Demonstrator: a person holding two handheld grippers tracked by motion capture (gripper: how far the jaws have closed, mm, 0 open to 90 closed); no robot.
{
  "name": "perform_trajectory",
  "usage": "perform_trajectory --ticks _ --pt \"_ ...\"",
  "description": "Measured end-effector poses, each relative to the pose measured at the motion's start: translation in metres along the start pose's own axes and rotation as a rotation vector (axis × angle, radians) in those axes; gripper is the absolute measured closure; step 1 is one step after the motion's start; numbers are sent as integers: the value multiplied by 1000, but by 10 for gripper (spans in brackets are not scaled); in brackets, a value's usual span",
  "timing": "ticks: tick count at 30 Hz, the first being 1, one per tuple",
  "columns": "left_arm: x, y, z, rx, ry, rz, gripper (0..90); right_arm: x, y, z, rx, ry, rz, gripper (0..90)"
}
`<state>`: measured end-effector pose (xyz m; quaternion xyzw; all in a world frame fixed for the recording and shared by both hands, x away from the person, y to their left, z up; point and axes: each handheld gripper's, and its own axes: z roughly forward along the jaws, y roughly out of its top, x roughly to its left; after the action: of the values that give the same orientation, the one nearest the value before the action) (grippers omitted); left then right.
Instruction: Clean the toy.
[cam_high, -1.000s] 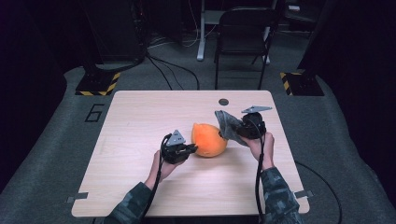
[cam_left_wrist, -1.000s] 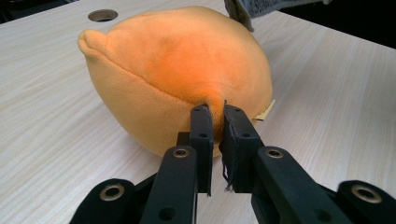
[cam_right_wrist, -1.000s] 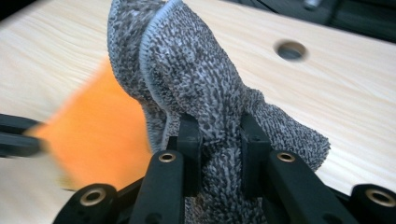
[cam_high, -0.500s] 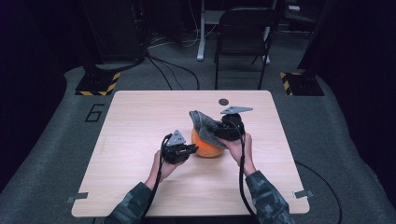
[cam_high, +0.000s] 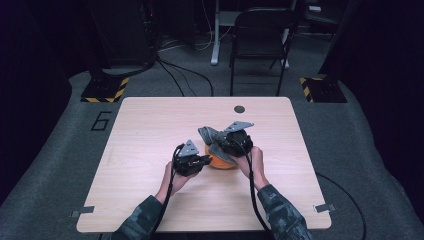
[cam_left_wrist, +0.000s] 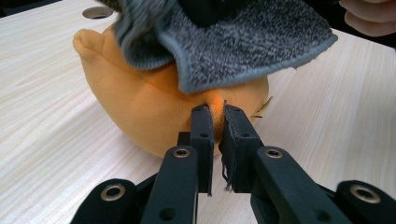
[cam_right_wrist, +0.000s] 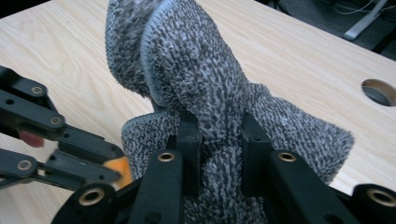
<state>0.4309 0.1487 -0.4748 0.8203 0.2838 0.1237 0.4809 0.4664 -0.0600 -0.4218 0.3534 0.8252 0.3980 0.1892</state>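
An orange plush toy (cam_high: 218, 163) lies at the middle of the wooden table (cam_high: 150, 130). My left gripper (cam_high: 204, 161) reaches it from the left and is shut on a fold of its fabric; in the left gripper view the jaws (cam_left_wrist: 218, 112) pinch the orange plush toy (cam_left_wrist: 140, 112) low on its side. My right gripper (cam_high: 223, 148) is shut on a grey terry cloth (cam_high: 211, 138) and holds it on top of the toy. In the right gripper view the cloth (cam_right_wrist: 196, 60) bunches up between the jaws (cam_right_wrist: 219, 126). The cloth (cam_left_wrist: 243, 42) drapes over the toy's top.
A round cable hole (cam_high: 239, 109) sits near the table's far edge. A dark folding chair (cam_high: 260, 35) stands behind the table, with cables and stand bases on the floor. Bare wood lies left, right and in front of the hands.
My right gripper has carried the grey cloth leftward from beside the toy to over its top. The left gripper has stayed put, still pinching the toy.
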Motion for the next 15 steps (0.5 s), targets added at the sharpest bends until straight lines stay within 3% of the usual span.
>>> perform_trajectory --ticks 15 --pt "0 -1 0 1 -1 0 832 -23 -8 -12 -22 -40 57 738"
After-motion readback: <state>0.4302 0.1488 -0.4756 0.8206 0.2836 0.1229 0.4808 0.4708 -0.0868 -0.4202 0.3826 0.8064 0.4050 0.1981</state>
